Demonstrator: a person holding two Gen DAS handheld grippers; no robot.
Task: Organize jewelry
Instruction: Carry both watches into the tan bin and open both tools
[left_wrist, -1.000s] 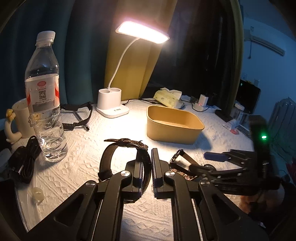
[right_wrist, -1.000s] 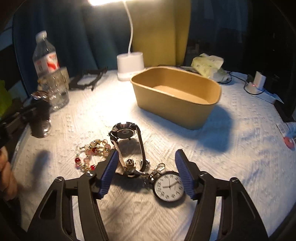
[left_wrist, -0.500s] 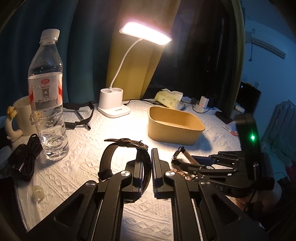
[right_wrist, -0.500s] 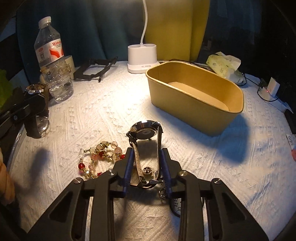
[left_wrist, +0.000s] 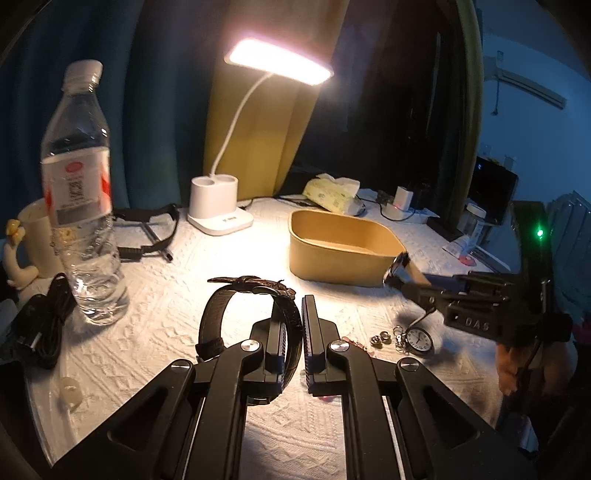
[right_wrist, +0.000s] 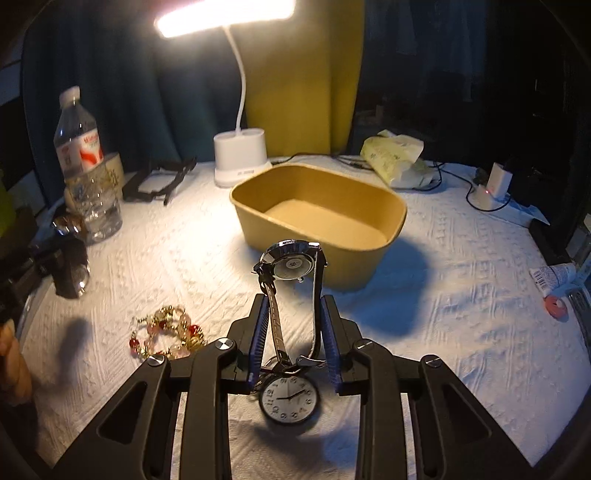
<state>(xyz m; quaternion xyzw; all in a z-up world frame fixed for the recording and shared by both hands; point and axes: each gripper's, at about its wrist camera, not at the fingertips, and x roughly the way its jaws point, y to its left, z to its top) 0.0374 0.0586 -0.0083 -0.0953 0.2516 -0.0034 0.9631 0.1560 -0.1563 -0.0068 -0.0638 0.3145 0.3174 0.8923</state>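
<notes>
Watches number three: a dark-strapped one (left_wrist: 236, 314) clamped in the left tongs (left_wrist: 293, 347), a silver one (right_wrist: 291, 280) gripped by the right tongs (right_wrist: 293, 332) above the surface (right_wrist: 461, 314), and a pocket watch (right_wrist: 290, 400) lying below. One bracelet (right_wrist: 166, 332) lies beside it; one box (right_wrist: 317, 218) stands behind, open cloth between.

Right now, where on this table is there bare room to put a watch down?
The cloth right of the yellow tub, toward the charger, lies bare. So does the stretch between the water bottle and the tub. It is crowded near the front: the bead bracelet and the pocket watch lie there.
</notes>
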